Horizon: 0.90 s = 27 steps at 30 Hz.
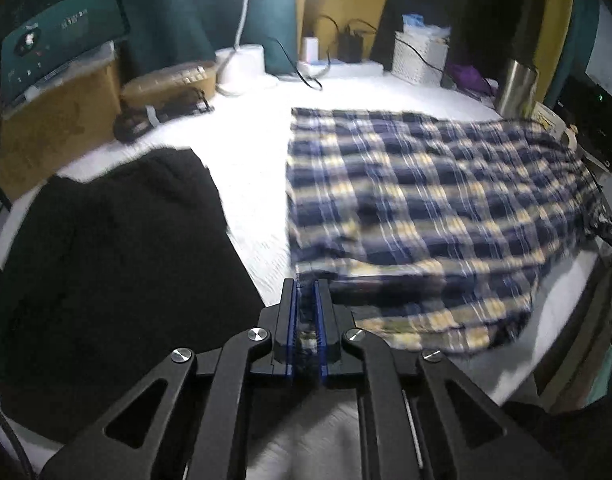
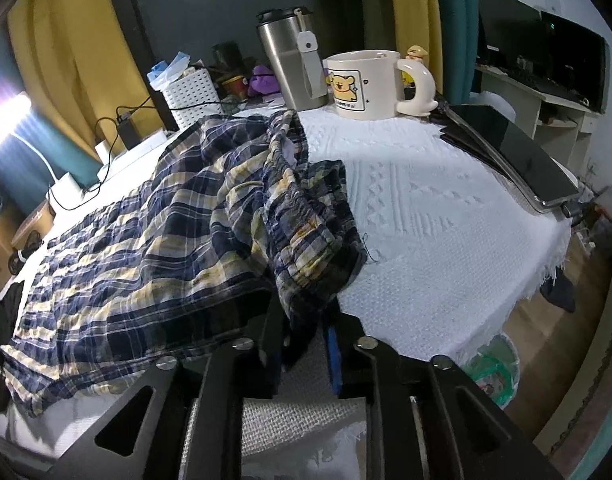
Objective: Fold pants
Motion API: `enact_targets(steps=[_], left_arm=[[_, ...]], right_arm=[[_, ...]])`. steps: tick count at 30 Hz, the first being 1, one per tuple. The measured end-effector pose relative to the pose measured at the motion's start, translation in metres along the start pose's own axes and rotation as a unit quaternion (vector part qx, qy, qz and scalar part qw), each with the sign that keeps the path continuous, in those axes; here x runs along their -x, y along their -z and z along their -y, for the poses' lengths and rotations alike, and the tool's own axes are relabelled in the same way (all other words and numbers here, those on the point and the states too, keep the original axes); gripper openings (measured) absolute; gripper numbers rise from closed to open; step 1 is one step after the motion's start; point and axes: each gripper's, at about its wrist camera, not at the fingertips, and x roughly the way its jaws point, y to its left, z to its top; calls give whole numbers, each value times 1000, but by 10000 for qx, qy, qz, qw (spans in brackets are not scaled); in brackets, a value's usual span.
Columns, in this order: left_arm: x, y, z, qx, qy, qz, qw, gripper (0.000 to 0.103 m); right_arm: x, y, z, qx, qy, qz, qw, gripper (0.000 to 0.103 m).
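Navy, white and yellow plaid pants (image 1: pixel 426 208) lie spread across a table under a white knitted cloth (image 1: pixel 249 160). My left gripper (image 1: pixel 306 292) is shut on the near hem corner of the pants at the cloth's front. In the right wrist view the pants (image 2: pixel 145 240) stretch away to the left, with the elastic waistband (image 2: pixel 301 216) bunched in the middle. My right gripper (image 2: pixel 306 320) is shut on the waistband end and holds it just above the white cloth (image 2: pixel 426 220).
A black garment (image 1: pixel 117 272) lies left of the pants. At the back stand a steel tumbler (image 2: pixel 289 64), a bear mug (image 2: pixel 370 84), a white basket (image 2: pixel 189 96), chargers and cables (image 1: pixel 346 44) and a lamp base (image 1: pixel 241 68). A dark tablet (image 2: pixel 518 152) lies at the right edge.
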Motion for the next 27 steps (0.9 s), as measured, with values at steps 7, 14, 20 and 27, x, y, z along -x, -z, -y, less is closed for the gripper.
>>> enact_targets(steps=[7,14,20,27], left_arm=[[-21,-37,-7,-72,233,91,9997,54],[-62,-70,7,-491,424,-72,9979,54],[-92,-91,8,-626,326,-209,9973,54],[-113,-99,8,-727,326,-368,9961,54]], right_arm=[[9,3,-1,-121,-86,36,9999,76],[9,8,-11,-336,-347,-211,9986,76],[2,5,-18,-581,-450,-232,9970,79],[-10,-6,-25,-608,-504,-252,9966,83]])
